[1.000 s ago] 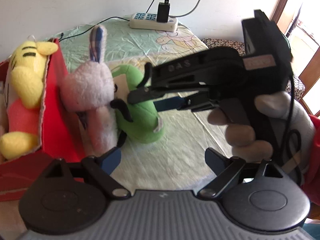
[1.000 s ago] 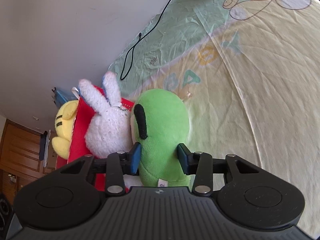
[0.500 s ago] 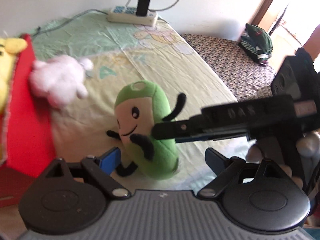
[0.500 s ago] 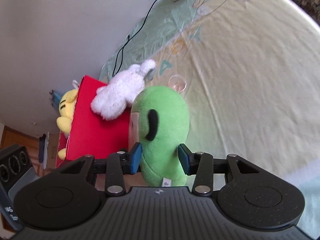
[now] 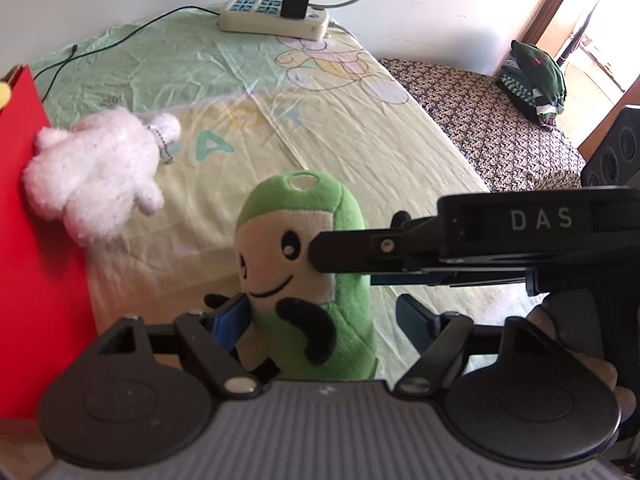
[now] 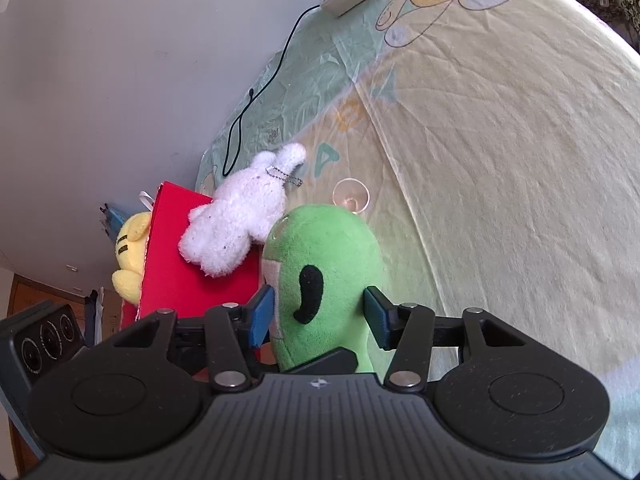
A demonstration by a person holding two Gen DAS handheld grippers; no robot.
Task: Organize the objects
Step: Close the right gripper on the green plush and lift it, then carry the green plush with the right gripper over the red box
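A green plush toy [image 5: 316,280] with a smiling cream face stands upright on the bed sheet [image 5: 360,128]. My right gripper [image 6: 320,312] is shut on its body [image 6: 328,280], a blue pad on each side. The right gripper's black body shows in the left wrist view [image 5: 480,240], reaching in from the right. My left gripper [image 5: 320,320] is open, its fingers either side of the toy's lower part, not squeezing it. A white plush rabbit [image 5: 96,176] lies on its side against the red box [image 5: 36,240]; both show in the right wrist view, the rabbit [image 6: 240,220] and the box [image 6: 180,276].
A yellow plush [image 6: 130,256] sits in the red box. A white power strip [image 5: 276,20] with a black charger and cables lies at the bed's far edge by the wall. A clear suction cup [image 6: 351,196] lies behind the green toy. A patterned seat [image 5: 500,120] with folded clothes stands right.
The green toy came away from the rabbit and the red box, carried by my right gripper toward my left gripper. The rabbit fell onto its side. My left gripper now straddles the toy.
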